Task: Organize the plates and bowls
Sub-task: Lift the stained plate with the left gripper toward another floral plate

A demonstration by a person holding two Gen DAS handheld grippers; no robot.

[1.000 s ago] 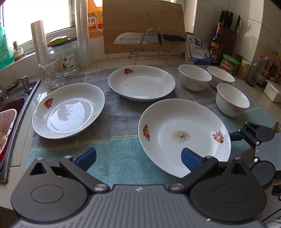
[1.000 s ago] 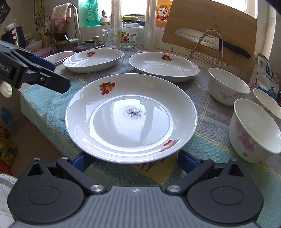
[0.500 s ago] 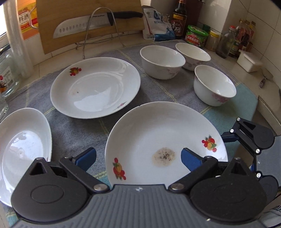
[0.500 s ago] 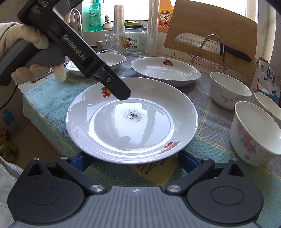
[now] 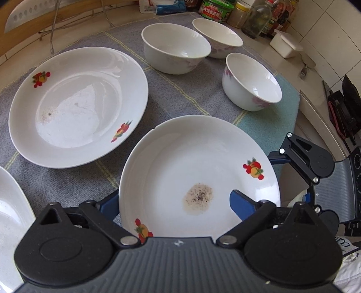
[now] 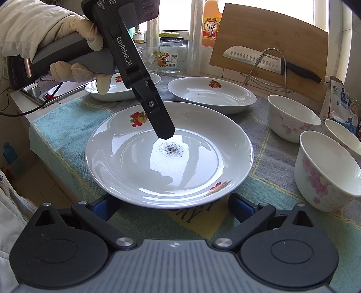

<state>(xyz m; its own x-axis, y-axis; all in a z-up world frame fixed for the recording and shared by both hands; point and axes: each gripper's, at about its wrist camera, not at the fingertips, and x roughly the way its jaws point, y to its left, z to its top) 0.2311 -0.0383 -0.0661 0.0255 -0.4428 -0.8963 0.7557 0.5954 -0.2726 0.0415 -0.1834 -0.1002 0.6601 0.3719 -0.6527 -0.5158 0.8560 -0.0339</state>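
A white plate with fruit prints and a dirty spot (image 5: 198, 175) (image 6: 169, 151) lies on the towel at the counter's front. My left gripper (image 5: 173, 205) is open over it, one finger outside its left rim and one above its inside; it also shows in the right wrist view (image 6: 165, 131). My right gripper (image 6: 172, 206) is open, its fingers at the plate's near rim. A second plate (image 5: 76, 106) (image 6: 212, 94) lies behind, a third (image 6: 117, 86) at the left. Three white bowls (image 5: 176, 48) (image 5: 217, 37) (image 5: 251, 82) stand at the right.
A striped towel (image 6: 266, 157) covers the counter. A cutting board with a knife on a wire rack (image 6: 268, 49) leans at the back. Jars and bottles (image 5: 216, 10) stand behind the bowls. A sink (image 6: 38, 90) lies at the left.
My left gripper has swung right and moved in over the front plate. My right gripper has stayed at the plate's near rim.
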